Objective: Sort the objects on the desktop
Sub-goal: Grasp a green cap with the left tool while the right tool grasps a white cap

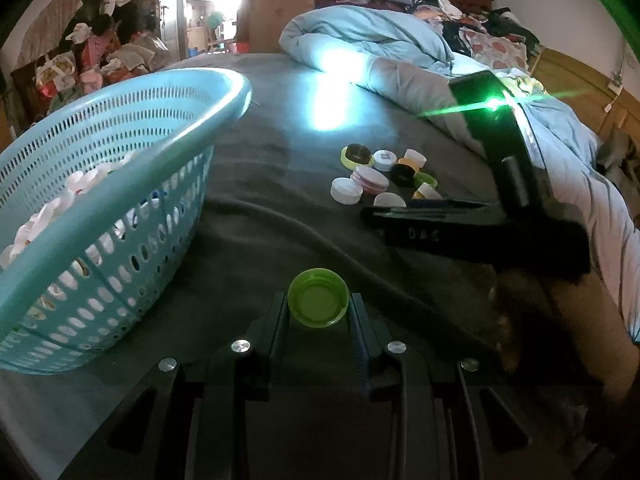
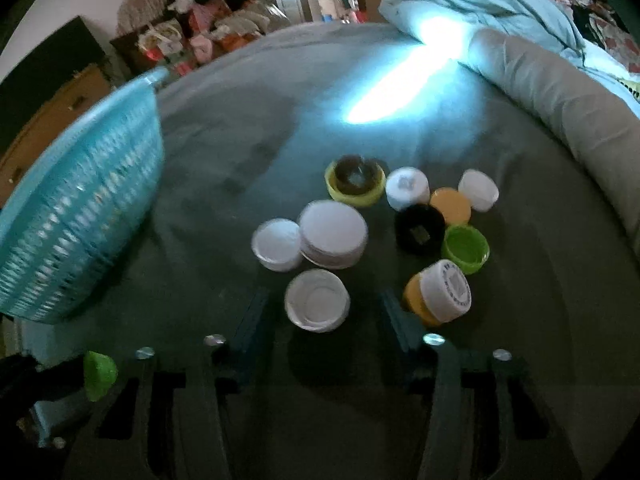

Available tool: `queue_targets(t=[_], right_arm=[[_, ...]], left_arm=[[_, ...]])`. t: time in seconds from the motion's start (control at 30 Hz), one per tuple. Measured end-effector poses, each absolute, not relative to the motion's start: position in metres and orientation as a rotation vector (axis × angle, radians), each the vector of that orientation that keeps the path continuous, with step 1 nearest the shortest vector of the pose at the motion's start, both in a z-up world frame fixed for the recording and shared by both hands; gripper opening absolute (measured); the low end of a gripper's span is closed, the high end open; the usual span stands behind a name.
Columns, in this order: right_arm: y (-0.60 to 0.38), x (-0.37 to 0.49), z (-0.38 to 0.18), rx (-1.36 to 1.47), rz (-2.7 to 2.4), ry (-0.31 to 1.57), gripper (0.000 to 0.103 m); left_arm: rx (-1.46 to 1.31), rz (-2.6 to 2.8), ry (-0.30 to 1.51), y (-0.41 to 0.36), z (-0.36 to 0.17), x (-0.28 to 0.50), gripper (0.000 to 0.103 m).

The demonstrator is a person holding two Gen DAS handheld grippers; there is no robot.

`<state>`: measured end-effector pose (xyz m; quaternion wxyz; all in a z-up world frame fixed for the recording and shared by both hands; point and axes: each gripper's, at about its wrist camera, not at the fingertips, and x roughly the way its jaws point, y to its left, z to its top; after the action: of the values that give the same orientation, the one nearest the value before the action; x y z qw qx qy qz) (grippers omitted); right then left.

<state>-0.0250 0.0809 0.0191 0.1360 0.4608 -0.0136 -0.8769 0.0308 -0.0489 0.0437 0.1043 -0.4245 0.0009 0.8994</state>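
Observation:
My left gripper (image 1: pixel 318 310) is shut on a green bottle cap (image 1: pixel 318 302), held open side up above the grey bedsheet, just right of the teal basket (image 1: pixel 120 184). That cap also shows at the lower left of the right wrist view as a green cap (image 2: pixel 100 374). My right gripper (image 2: pixel 323 299) stands open around a white cap (image 2: pixel 317 300); both fingers are clear of its sides. The white cap is the nearest one of a pile of caps (image 2: pixel 400 216) in white, green, orange and black. In the left wrist view the right gripper (image 1: pixel 420 216) reaches into the pile (image 1: pixel 384 176).
The teal basket (image 2: pixel 80 208) holds several white caps (image 1: pixel 60 208) and sits at the left. A rolled blue and grey duvet (image 1: pixel 380 40) lies behind and to the right of the pile. Clutter and a doorway fill the background. A forearm (image 1: pixel 580 320) is at the right.

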Motion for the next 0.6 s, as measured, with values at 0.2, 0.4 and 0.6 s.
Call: queue_targets(t=[0.2,0.4,0.6], right_arm=[[0.095,0.006,0.049,1.271,-2.577,-0.091,0.025],[0.117,0.068,0.107,1.169,-2.637,-0.206,0.025],[0.11,0.098,0.174,1.027,-2.671,-0.207,0.025]], left_arm=[[-1.219,2.668,0.028,-0.048,0.061,0.035,0.031],[-1.129,2.726,0.07,-0.052,0.106,0.048,0.031],[-1.09,2.822,0.09,-0.08,0.156,0.055,0.031]])
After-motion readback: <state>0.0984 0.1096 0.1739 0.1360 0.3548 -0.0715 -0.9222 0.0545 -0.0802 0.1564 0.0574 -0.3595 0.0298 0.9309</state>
